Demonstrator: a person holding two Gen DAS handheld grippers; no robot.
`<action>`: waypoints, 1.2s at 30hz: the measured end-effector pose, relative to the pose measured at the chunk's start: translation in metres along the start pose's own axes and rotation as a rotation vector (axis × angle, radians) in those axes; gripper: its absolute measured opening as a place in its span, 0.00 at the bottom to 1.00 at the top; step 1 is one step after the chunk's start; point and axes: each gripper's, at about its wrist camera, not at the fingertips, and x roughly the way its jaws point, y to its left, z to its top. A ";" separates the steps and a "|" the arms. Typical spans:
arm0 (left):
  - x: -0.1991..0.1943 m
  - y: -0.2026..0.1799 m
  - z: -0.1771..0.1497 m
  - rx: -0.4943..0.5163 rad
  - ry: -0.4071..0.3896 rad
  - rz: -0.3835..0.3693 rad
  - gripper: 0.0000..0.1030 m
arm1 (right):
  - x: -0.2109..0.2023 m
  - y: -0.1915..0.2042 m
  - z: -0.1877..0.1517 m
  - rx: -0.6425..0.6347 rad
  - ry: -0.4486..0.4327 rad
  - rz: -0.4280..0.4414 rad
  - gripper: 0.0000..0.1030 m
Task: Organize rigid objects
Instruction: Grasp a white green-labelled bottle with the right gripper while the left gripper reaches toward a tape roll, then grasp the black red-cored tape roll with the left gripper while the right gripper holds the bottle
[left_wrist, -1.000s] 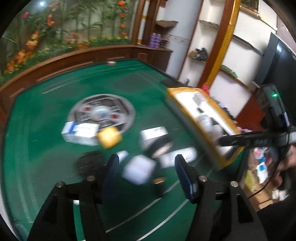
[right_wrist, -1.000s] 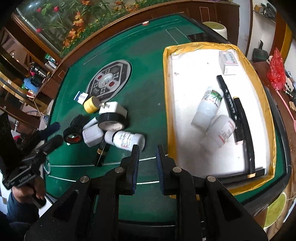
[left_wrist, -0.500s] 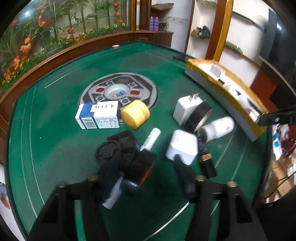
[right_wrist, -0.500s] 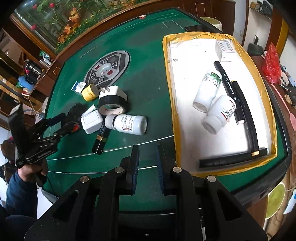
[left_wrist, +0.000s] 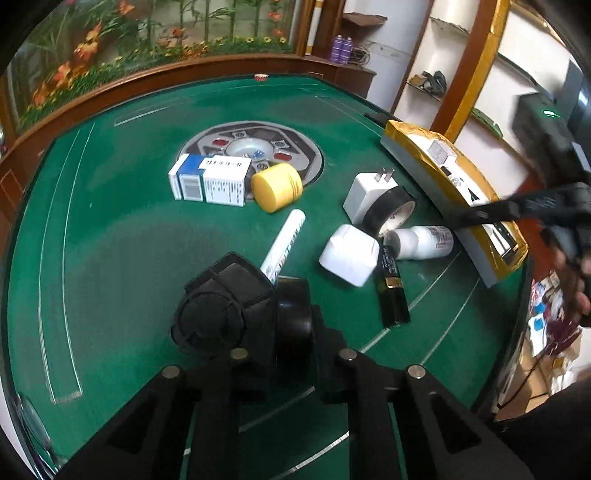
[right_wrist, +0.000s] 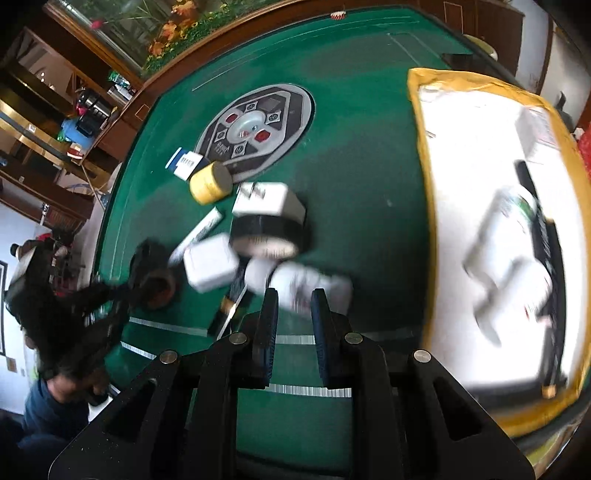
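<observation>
Place: home games room
Evidence: green mahjong table (left_wrist: 110, 229) ahead of fingers; flower mural (left_wrist: 110, 48) and wall shelves (left_wrist: 443, 85) beyond

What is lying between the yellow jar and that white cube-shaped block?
A white marker pen lies slantwise on the green felt between the yellow jar and the white block, touching neither. The left wrist view shows it clearly.
</observation>
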 end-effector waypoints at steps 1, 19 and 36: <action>-0.001 0.001 -0.002 -0.012 0.001 -0.001 0.14 | 0.007 -0.001 0.005 -0.006 0.014 0.006 0.17; 0.004 0.008 -0.004 -0.108 0.011 -0.013 0.14 | 0.037 0.041 -0.020 -0.244 0.122 -0.058 0.32; -0.024 -0.005 0.001 -0.077 -0.018 -0.100 0.14 | 0.005 0.037 -0.051 -0.151 0.064 -0.011 0.32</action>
